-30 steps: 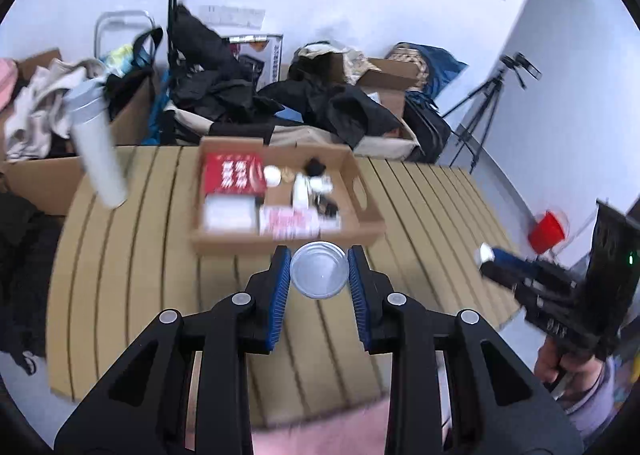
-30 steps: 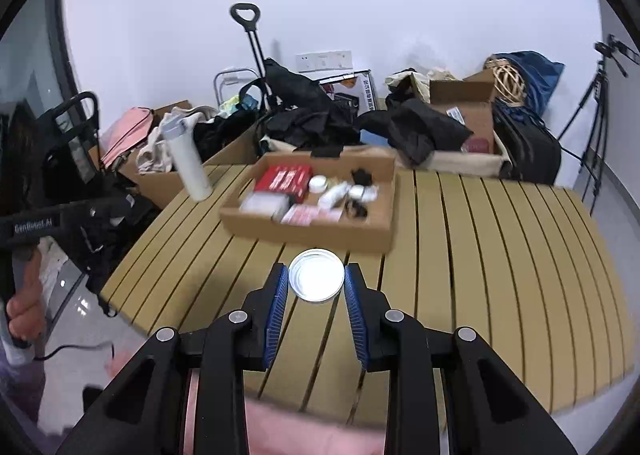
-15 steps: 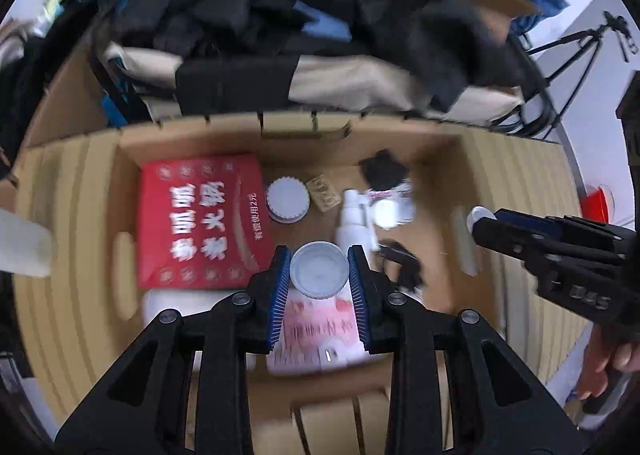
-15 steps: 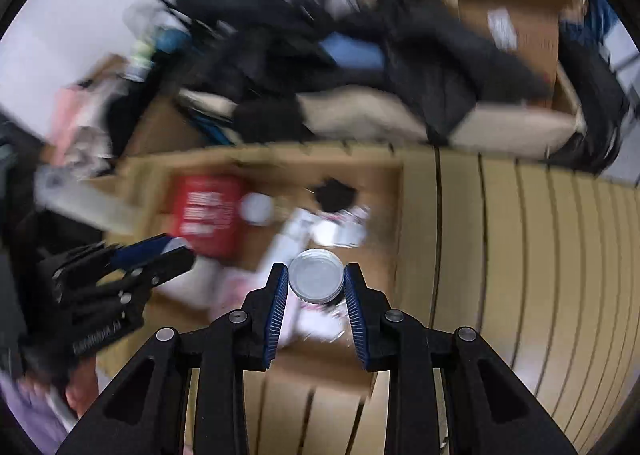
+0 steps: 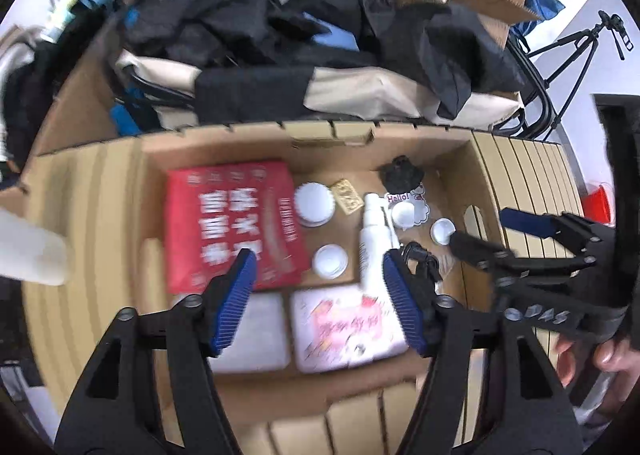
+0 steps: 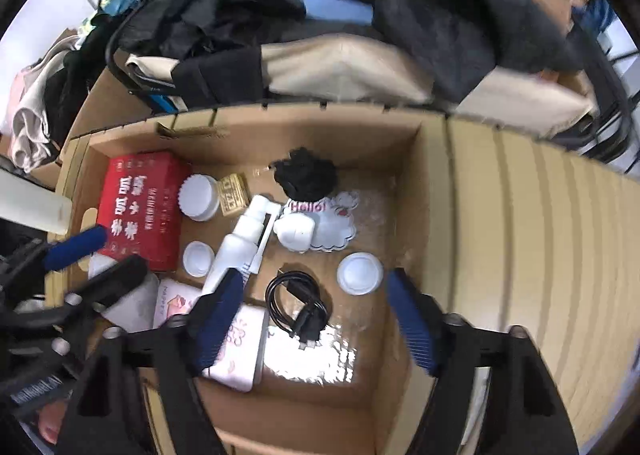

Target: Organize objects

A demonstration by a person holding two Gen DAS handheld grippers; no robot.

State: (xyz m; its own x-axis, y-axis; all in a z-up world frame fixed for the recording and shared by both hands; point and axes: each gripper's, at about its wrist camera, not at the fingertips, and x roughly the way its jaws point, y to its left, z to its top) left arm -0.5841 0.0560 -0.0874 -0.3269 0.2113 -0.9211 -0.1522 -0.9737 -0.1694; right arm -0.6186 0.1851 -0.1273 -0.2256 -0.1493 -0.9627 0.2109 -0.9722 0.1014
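Note:
Both grippers hang open and empty over a cardboard box on the slatted table. My left gripper is above a small round white jar, which also shows in the right wrist view. My right gripper is above another small white jar and a coiled black cable; that jar shows in the left wrist view. The box also holds a red packet, a white spray bottle, a bigger white jar and a pink packet.
A white bottle stands on the table left of the box. Bags and dark clothes pile up behind the table. A tripod stands at the far right. A black cloth lump and a "Hello" sticker lie in the box.
Both grippers moved from the table's front over the box, then opened. The small white jars they held now lie in the box.

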